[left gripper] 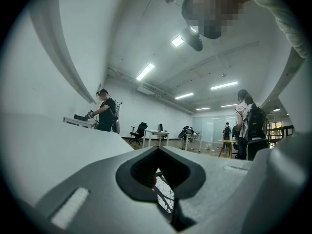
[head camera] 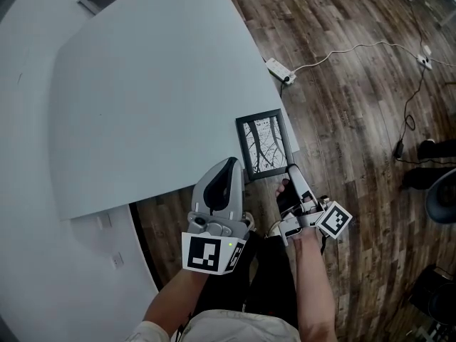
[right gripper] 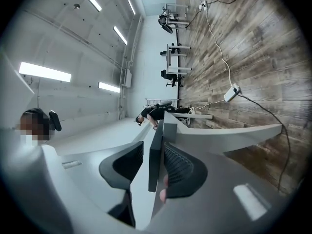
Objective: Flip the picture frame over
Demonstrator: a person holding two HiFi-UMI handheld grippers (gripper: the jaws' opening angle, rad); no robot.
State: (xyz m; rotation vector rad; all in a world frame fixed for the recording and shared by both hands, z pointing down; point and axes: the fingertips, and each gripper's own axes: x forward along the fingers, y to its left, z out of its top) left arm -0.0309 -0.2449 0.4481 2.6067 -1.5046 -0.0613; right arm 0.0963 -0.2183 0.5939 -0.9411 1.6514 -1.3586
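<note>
The pale desk (head camera: 142,84) carried the picture frame (head camera: 265,143) face up at its near right corner, long axis running away from the person. The right tongs (head camera: 291,172) straddled its near end, parted and not yet clamped. The left tongs (head camera: 229,164), closed and empty, lay just beside its left.

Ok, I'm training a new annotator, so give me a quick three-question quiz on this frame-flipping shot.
1. True or false: the picture frame lies picture side up on the table.
2. What stands between the jaws of the right gripper? A) a cup B) the frame's edge C) nothing
3. Fill in: the frame lies near the table's ____ (middle or corner).
Key: 1 true; 2 B; 3 corner.
</note>
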